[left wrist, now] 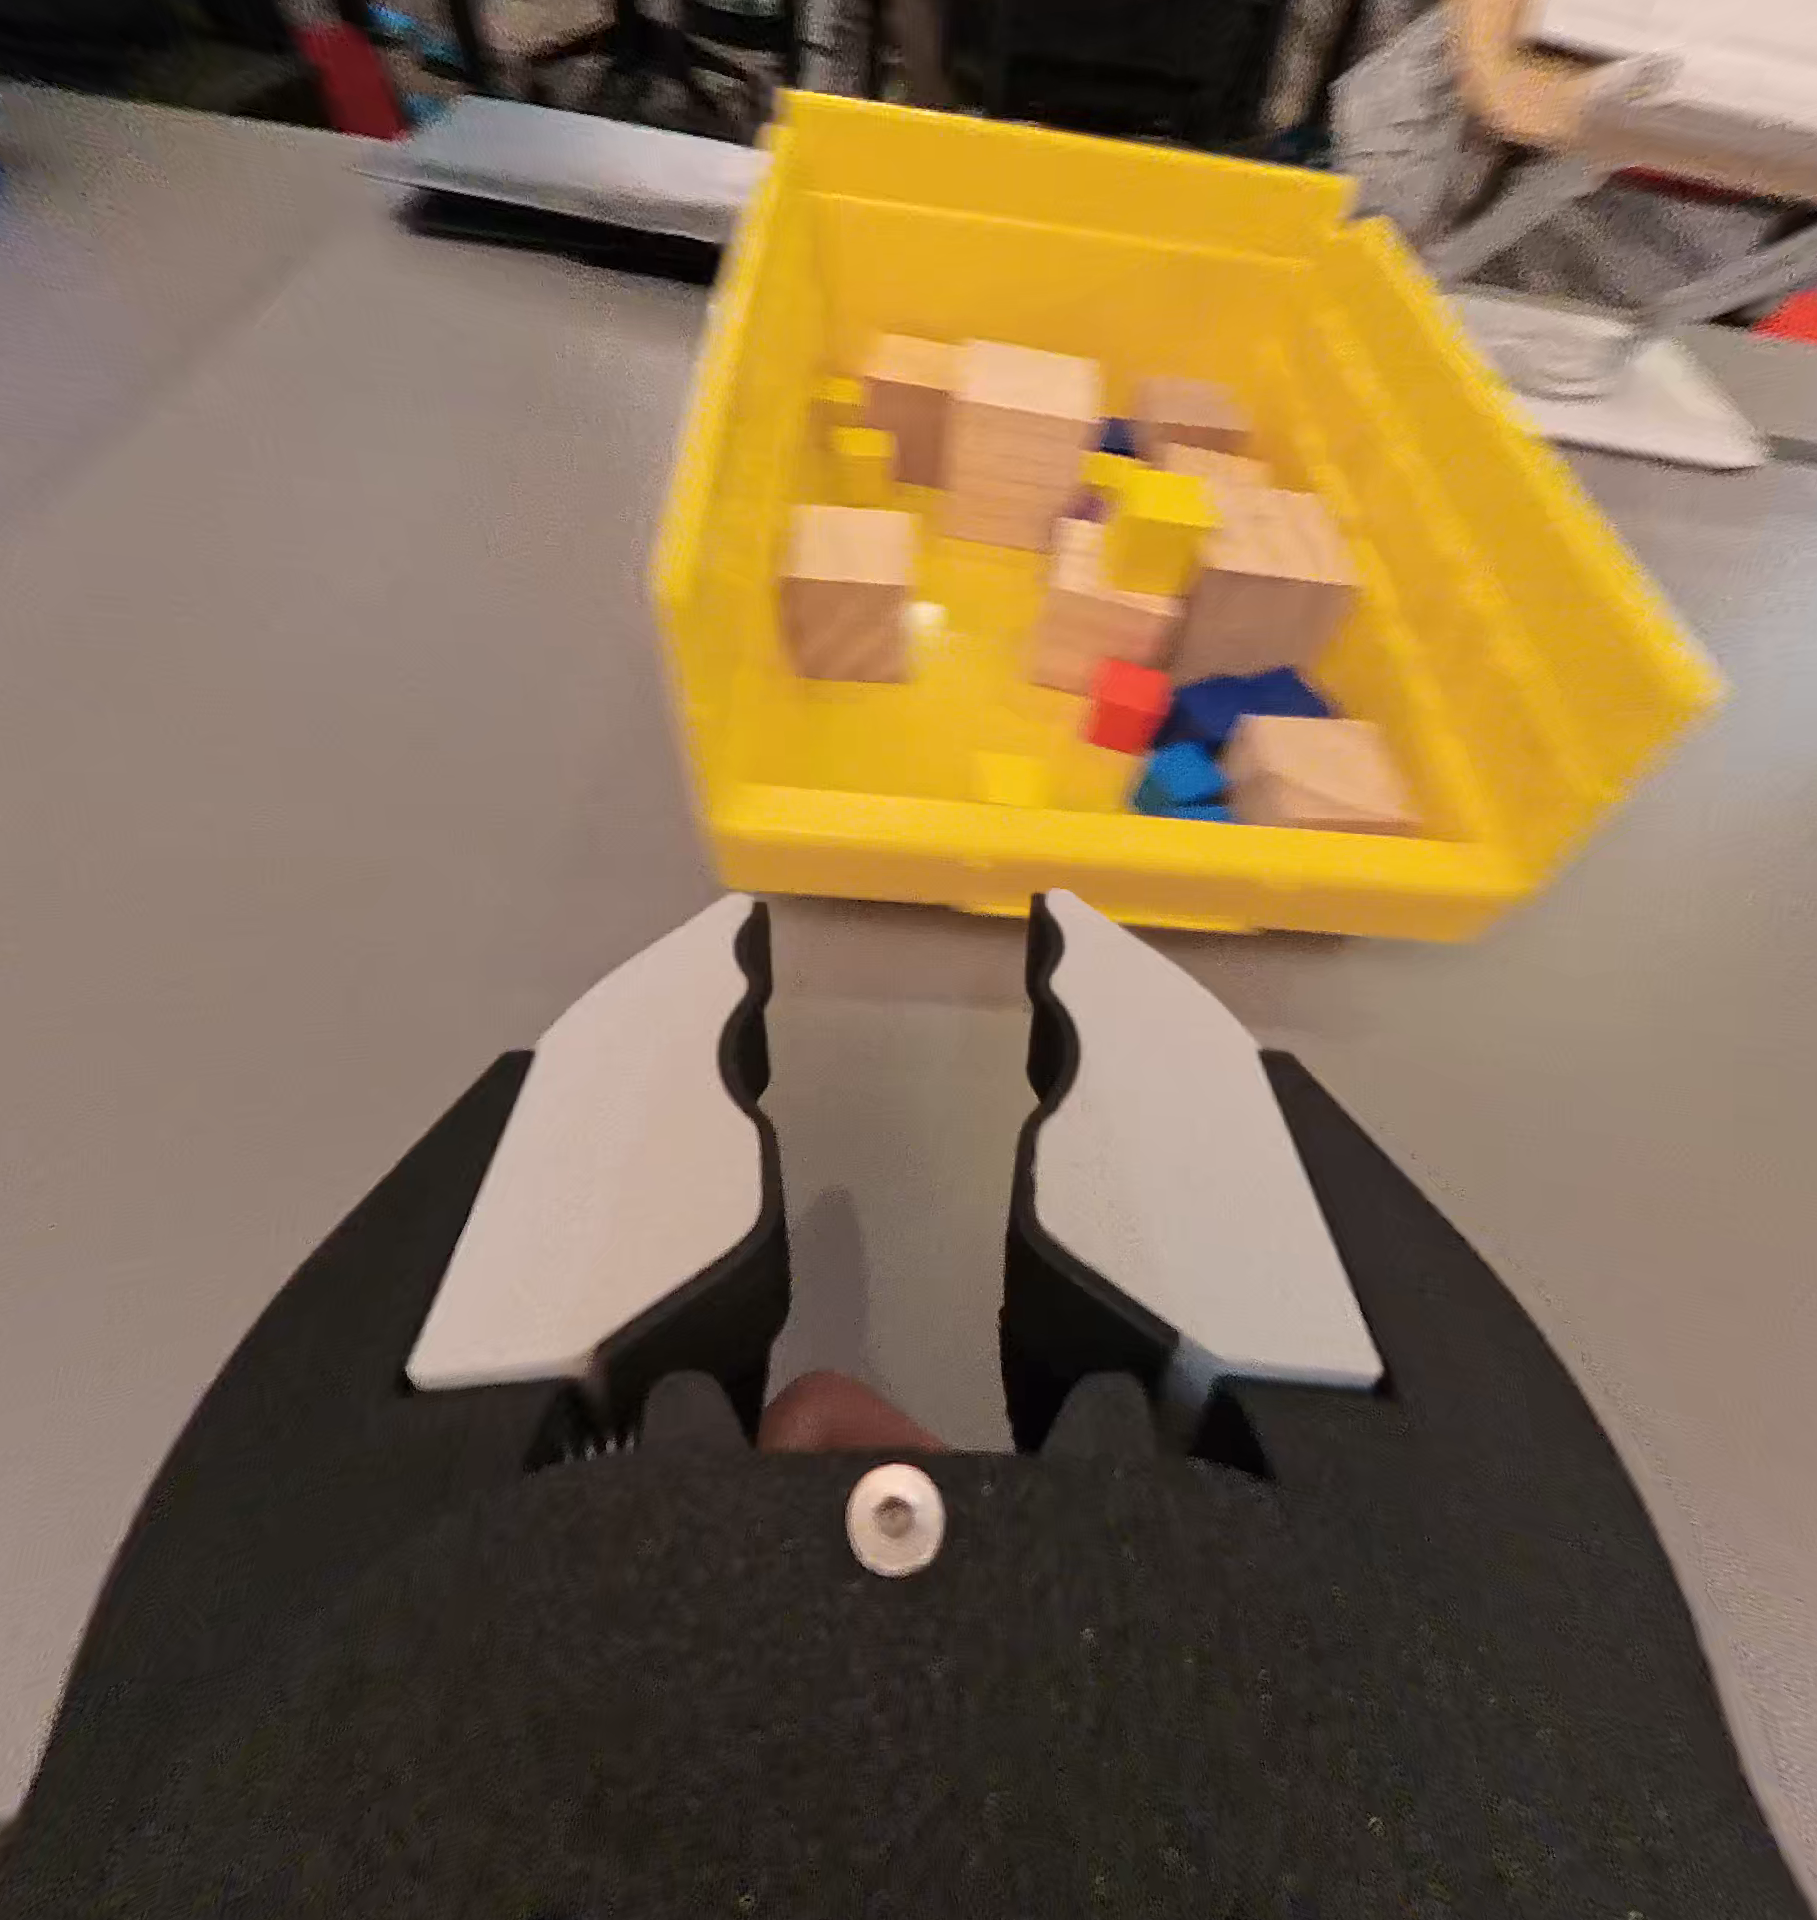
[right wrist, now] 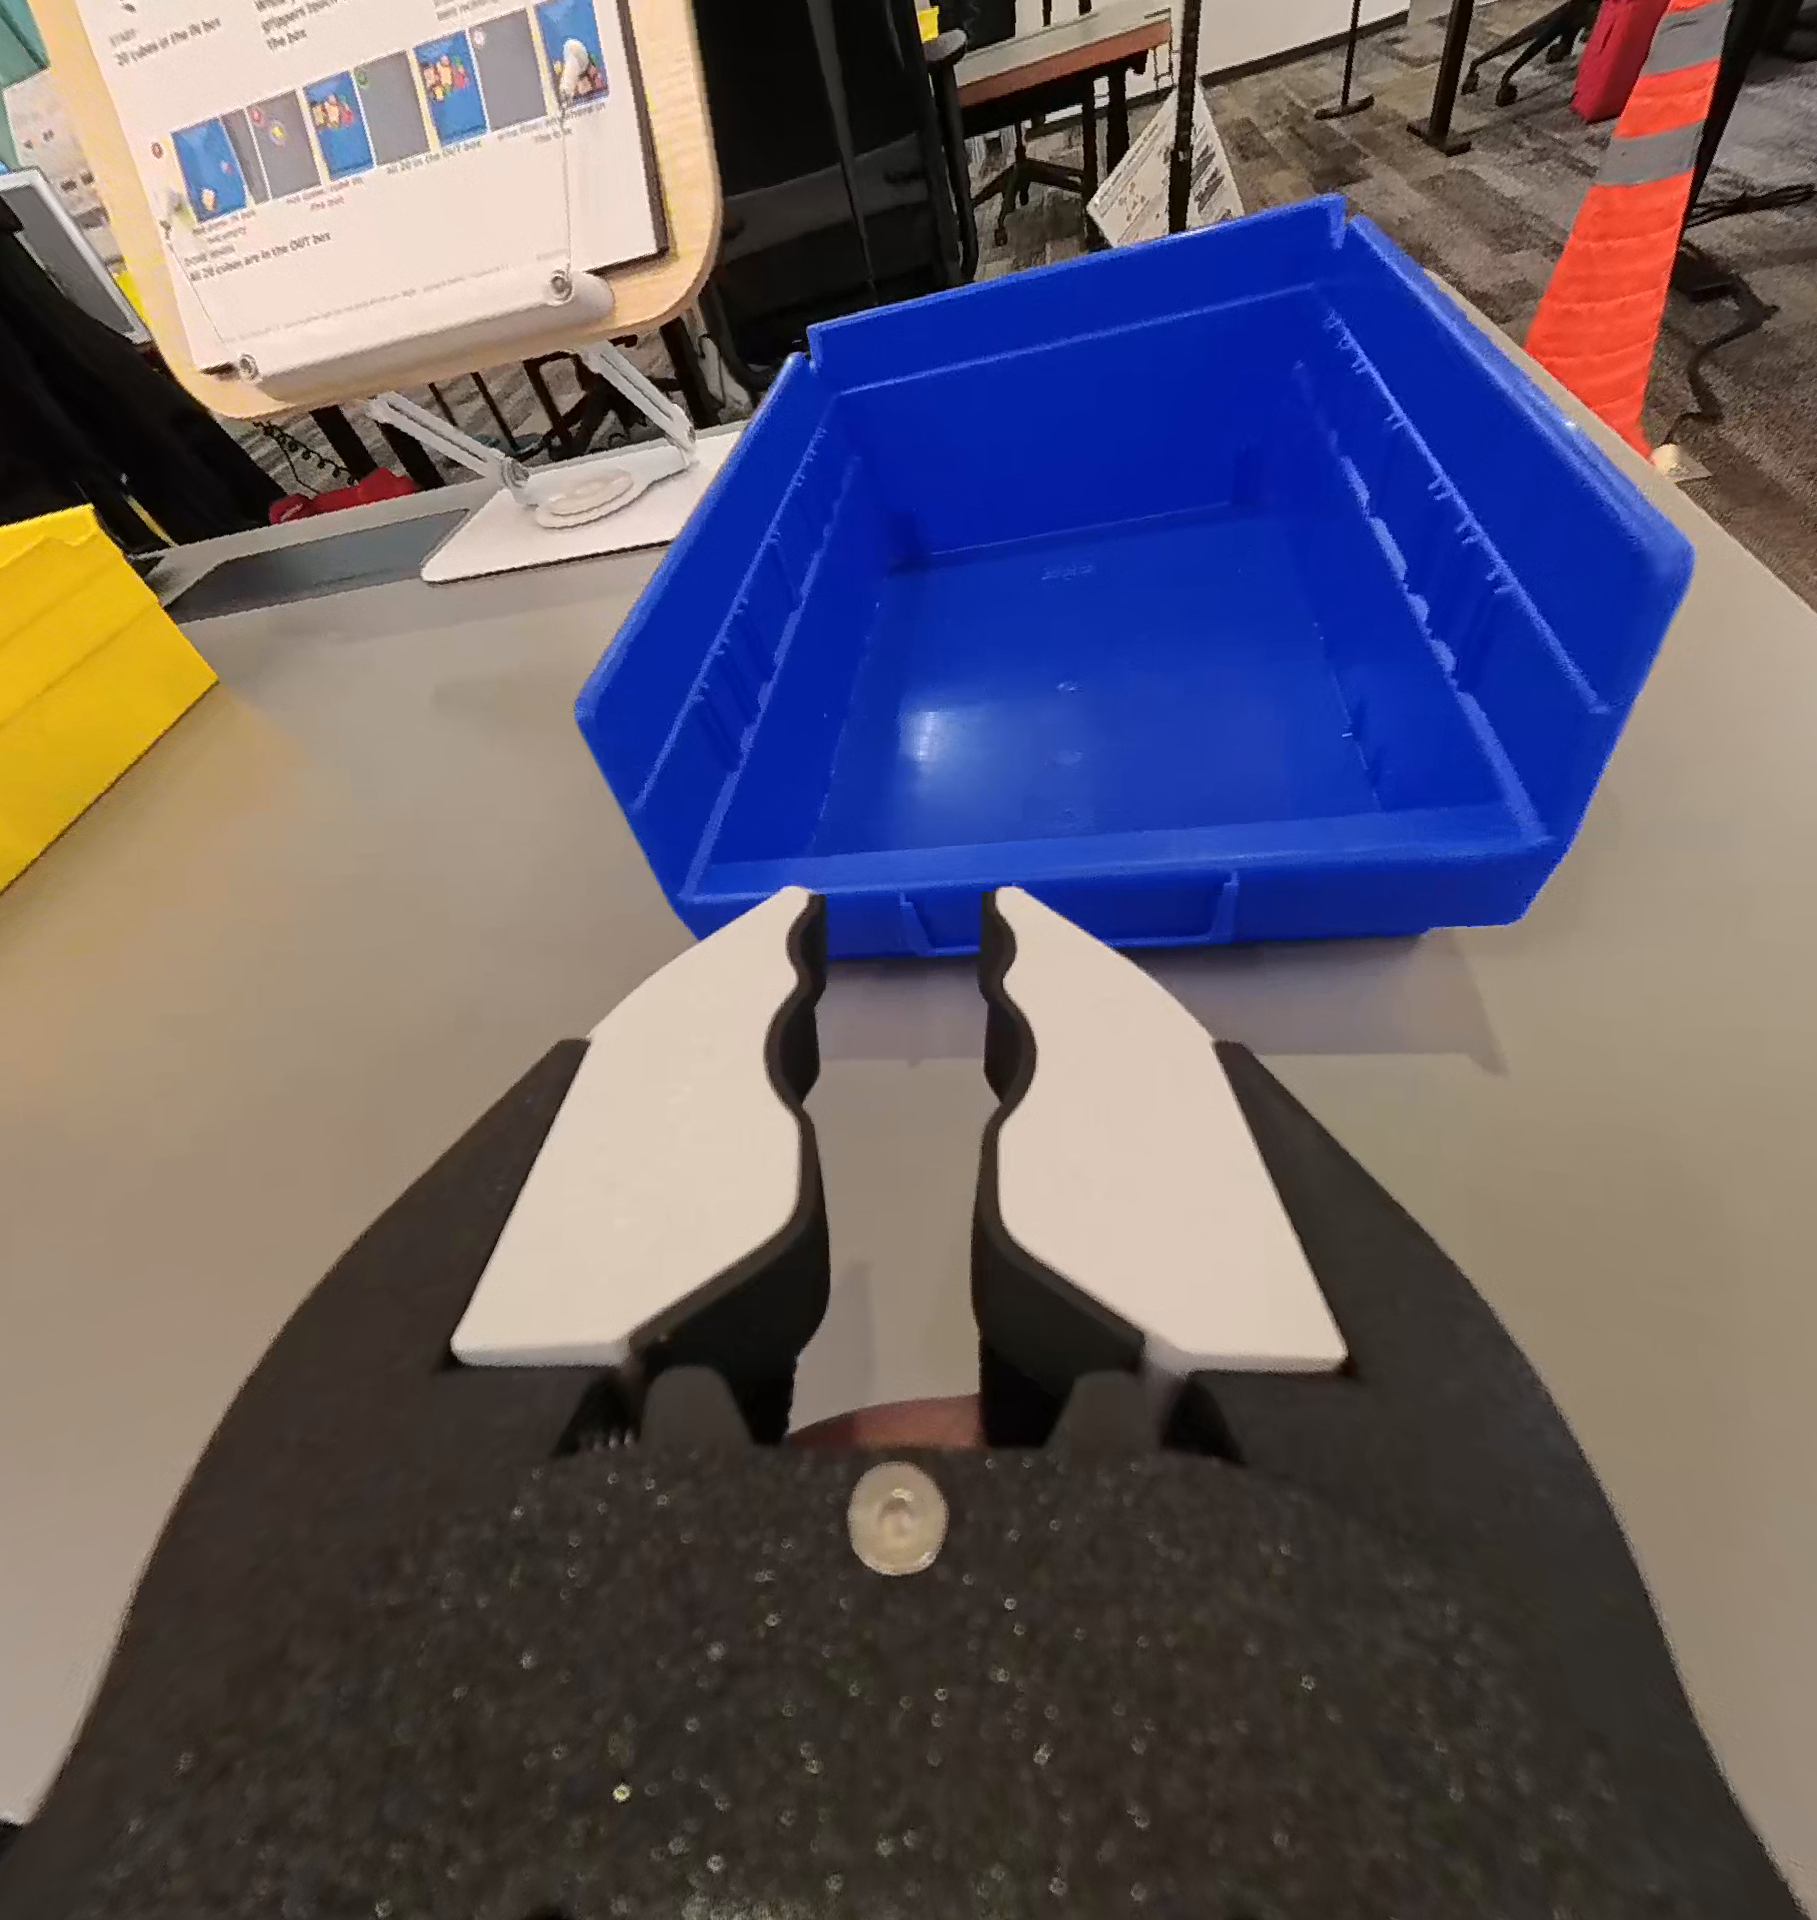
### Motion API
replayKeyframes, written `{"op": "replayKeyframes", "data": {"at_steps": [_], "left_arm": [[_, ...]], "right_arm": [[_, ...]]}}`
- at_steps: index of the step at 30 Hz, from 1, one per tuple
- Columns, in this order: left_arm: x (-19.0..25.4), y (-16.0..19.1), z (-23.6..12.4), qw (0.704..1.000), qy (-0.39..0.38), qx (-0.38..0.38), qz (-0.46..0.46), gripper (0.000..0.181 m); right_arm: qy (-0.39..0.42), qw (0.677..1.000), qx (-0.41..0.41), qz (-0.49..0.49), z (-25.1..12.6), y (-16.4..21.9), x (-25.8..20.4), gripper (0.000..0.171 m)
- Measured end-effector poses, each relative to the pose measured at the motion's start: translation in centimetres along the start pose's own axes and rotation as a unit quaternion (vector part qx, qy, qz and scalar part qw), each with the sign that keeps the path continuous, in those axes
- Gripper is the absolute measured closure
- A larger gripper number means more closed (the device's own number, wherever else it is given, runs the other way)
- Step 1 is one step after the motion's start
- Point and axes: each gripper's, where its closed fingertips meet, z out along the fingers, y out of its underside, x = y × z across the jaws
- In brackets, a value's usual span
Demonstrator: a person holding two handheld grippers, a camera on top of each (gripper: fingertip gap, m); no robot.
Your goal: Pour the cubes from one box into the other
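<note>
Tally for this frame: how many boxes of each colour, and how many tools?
Yellow box, holding cubes: 1
Blue box, empty: 1
Tools: 2, the left tool and the right tool
Total: 4

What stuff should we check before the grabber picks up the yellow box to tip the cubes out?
1. Cubes all inside the yellow box: ok, wooden and coloured ones lie in it.
2. Blue box ready to take them: ok, nothing lies in it and it stands upright.
3. Left gripper open: ok, fingers apart, just short of the yellow box's front lip.
4. Right gripper free: ok, open and holding nothing, in front of the blue box.
5. Table between the boxes clear: ok in the right wrist view.
6. Exact cube count: cannot tell, the picture is blurred.
</note>
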Motion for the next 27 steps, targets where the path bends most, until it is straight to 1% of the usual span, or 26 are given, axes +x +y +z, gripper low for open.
{"op": "replayKeyframes", "data": {"at_steps": [1, 2, 5, 7, 8, 9, 10, 11, 14, 17, 19, 20, 22, 25, 26, 27], "left_arm": [[-1.4, -0.2, 0.6, 1.0, -0.015, -0.002, 0.007, 0.135], [-2.3, -0.3, 1.5, 1.0, -0.013, -0.01, 0.008, 0.134], [-3.8, -1.2, 4.6, 0.999, -0.009, -0.026, 0.023, 0.13], [-4.6, -1.2, 6.8, 0.999, -0.011, -0.041, 0.027, 0.134], [-4.7, -0.9, 7.8, 0.998, 0.003, -0.054, 0.018, 0.139], [-4.2, -0.9, 8.5, 0.998, 0.032, -0.053, 0.003, 0.146], [-3.8, -1.2, 8.6, 0.998, 0.053, -0.04, -0.016, 0.163], [-3.6, -1.3, 8.7, 0.998, 0.059, -0.033, -0.019, 0.177], [-2.7, -1.0, 8.2, 0.999, 0.04, -0.031, 0.008, 0.177], [0.4, -0.1, 7.0, 0.998, 0.024, -0.028, 0.059, 0.177], [2.6, 0.5, 6.5, 0.995, 0.017, -0.035, 0.093, 0.176], [3.7, 0.7, 6.3, 0.995, 0.022, -0.034, 0.086, 0.175], [5.5, 1.0, 5.9, 0.997, 0.035, -0.035, 0.066, 0.174], [7.8, 1.6, 5.3, 0.996, 0.038, -0.036, 0.065, 0.176], [8.8, 1.8, 5.1, 0.996, 0.047, -0.036, 0.069, 0.176], [9.7, 1.9, 5.0, 0.995, 0.054, -0.036, 0.071, 0.176]], "right_arm": [[-0.002, 1.0, -0.001, -0.008, 0.1, 0.0, -0.3, 0.144], [-0.004, 1.0, -0.003, -0.019, 0.2, 0.2, -0.7, 0.144], [-0.019, 0.999, -0.014, -0.043, 0.4, 0.7, -2.6, 0.144], [-0.035, 0.998, -0.018, -0.057, 0.5, 1.0, -4.5, 0.143], [-0.048, 0.997, -0.023, -0.064, 0.5, 1.3, -5.8, 0.142], [-0.061, 0.995, -0.028, -0.073, 0.5, 1.7, -7.4, 0.141], [-0.07, 0.993, -0.031, -0.085, 0.5, 2.1, -9.1, 0.139], [-0.08, 0.991, -0.032, -0.101, 0.5, 2.5, -11.2, 0.137], [-0.136, 0.977, -0.03, -0.164, 1.4, 3.9, -19.6, 0.136], [-0.192, 0.959, -0.049, -0.204, 3.9, 5.8, -28.7, 0.135], [-0.208, 0.954, -0.069, -0.205, 6.2, 6.9, -33.1, 0.131], [-0.206, 0.954, -0.069, -0.208, 7.6, 7.0, -34.5, 0.13], [-0.18, 0.962, -0.076, -0.193, 10.3, 7.0, -35.5, 0.128], [-0.162, 0.972, -0.087, -0.147, 12.5, 7.0, -35.6, 0.126], [-0.142, 0.976, -0.08, -0.146, 13.0, 6.7, -34.9, 0.129], [-0.115, 0.979, -0.079, -0.152, 13.4, 6.5, -33.8, 0.143]]}}
